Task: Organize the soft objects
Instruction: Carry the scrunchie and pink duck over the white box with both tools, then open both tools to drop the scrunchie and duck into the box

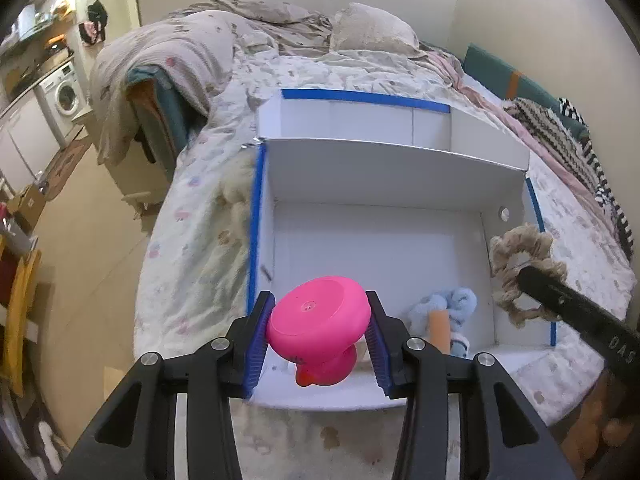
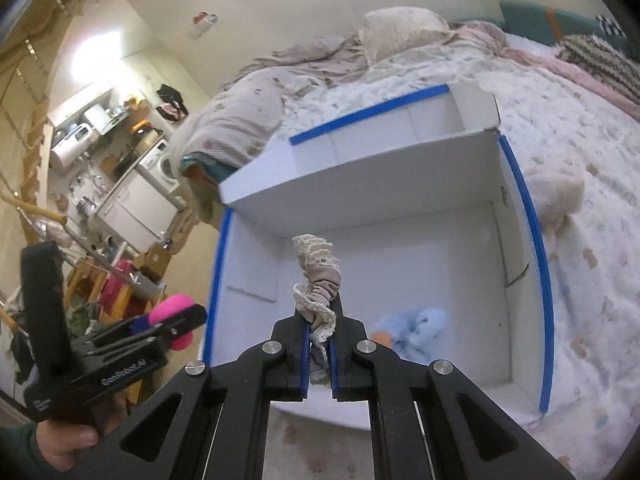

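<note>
My left gripper (image 1: pixel 318 314) is shut on a pink rubber duck (image 1: pixel 320 324), upside down, held over the near left part of a white box with blue taped edges (image 1: pixel 256 216). My right gripper (image 2: pixel 319 322) is shut on a beige lace scrunchie (image 2: pixel 318 280) above the same box (image 2: pixel 532 240); the scrunchie (image 1: pixel 524 264) also shows in the left wrist view at the box's right wall. A light blue plush toy (image 1: pixel 448 308) lies inside the box at the near right, also in the right wrist view (image 2: pixel 416 324). The left gripper (image 2: pixel 172 322) with the duck shows at the left there.
The box sits on a bed with a patterned sheet (image 1: pixel 192 248). A crumpled duvet (image 1: pixel 180 60) and pillow (image 1: pixel 372 28) lie at the far end. A cream fluffy item (image 2: pixel 556 188) lies beside the box. Floor and a washing machine (image 1: pixel 66 94) are to the left.
</note>
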The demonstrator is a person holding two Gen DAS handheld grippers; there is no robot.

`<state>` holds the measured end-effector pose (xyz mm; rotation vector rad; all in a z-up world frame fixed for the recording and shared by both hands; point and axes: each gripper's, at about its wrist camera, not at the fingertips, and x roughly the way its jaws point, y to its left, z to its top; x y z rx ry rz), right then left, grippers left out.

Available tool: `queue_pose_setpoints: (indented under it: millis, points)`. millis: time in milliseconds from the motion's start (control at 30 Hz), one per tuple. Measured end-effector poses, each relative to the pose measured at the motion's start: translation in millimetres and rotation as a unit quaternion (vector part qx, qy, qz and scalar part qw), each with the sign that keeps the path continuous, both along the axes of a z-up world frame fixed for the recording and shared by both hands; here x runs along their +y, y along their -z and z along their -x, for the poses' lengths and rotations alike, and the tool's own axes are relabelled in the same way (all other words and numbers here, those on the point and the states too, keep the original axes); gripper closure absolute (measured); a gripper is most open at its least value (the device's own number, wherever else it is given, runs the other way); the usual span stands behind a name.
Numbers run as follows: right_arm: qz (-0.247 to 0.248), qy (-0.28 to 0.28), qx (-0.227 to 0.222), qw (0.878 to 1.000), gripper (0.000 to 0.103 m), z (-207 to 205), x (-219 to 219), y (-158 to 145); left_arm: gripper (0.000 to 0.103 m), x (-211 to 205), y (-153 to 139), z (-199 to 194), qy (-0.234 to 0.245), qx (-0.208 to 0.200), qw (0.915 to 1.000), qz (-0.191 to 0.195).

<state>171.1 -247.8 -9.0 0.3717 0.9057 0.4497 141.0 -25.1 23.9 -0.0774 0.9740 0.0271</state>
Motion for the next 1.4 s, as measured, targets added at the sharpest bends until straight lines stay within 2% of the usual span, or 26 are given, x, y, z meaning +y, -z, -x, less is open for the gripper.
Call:
queue_pose_setpoints:
  millis: [100,267,367,467,600,733,867,1133,1200,1233,1333,1400]
  points:
    - [-0.003,0.018,0.028,0.999,0.094,-8.0,-4.3,17.6,0.063,-10.9,9.9,-16.4,0.006,0.004,1.0,-0.004]
    - [-0.01,0.028,0.058,0.998,0.094,-14.9,-6.8,37.6,0.063,-19.8,42.2,-29.0,0.021,0.028,0.9988,0.034]
    - [0.009,0.029,0.066,0.997,0.094,-15.4,-4.6,45.7,0.063,-24.0,61.5,-33.4,0.017,0.035,0.9989,0.027]
    - [0.047,0.03,0.084,0.995,0.094,-16.9,-0.4,58.3,0.063,-22.2,71.6,-40.6,0.003,0.047,0.9972,0.058]
    - [0.097,0.04,0.107,0.989,0.094,-17.1,1.8,78.3,0.062,-25.0,81.5,-43.4,0.0,0.053,0.998,0.034]
    - [0.111,0.056,0.147,0.981,0.094,-20.6,-1.4,99.0,0.062,-26.1,91.2,-46.3,-0.004,0.063,0.9978,0.023]
    - [0.113,0.056,0.142,0.982,0.094,-19.6,0.8,96.8,0.062,-28.8,99.5,-47.6,-0.002,0.078,0.9967,0.022]
    - [0.09,0.058,0.131,0.986,0.092,-13.3,-2.2,89.5,0.062,-30.1,96.9,-45.7,-0.002,0.071,0.9973,0.017]
    - [0.087,0.055,0.125,0.987,0.085,-10.7,-0.1,87.4,0.062,-28.4,97.8,-46.1,-0.003,0.073,0.9972,0.017]
    - [0.088,0.056,0.122,0.987,0.074,-9.7,0.3,85.7,0.062,-26.6,96.2,-46.3,-0.004,0.073,0.9972,0.018]
    - [0.08,0.064,0.109,0.989,0.028,-7.1,-0.3,79.7,0.062,-26.2,95.9,-45.5,-0.007,0.073,0.9972,0.017]
    - [0.077,0.075,0.098,0.989,0.026,-6.2,-1.7,74.5,0.062,-26.9,95.7,-44.5,-0.006,0.073,0.9972,0.017]
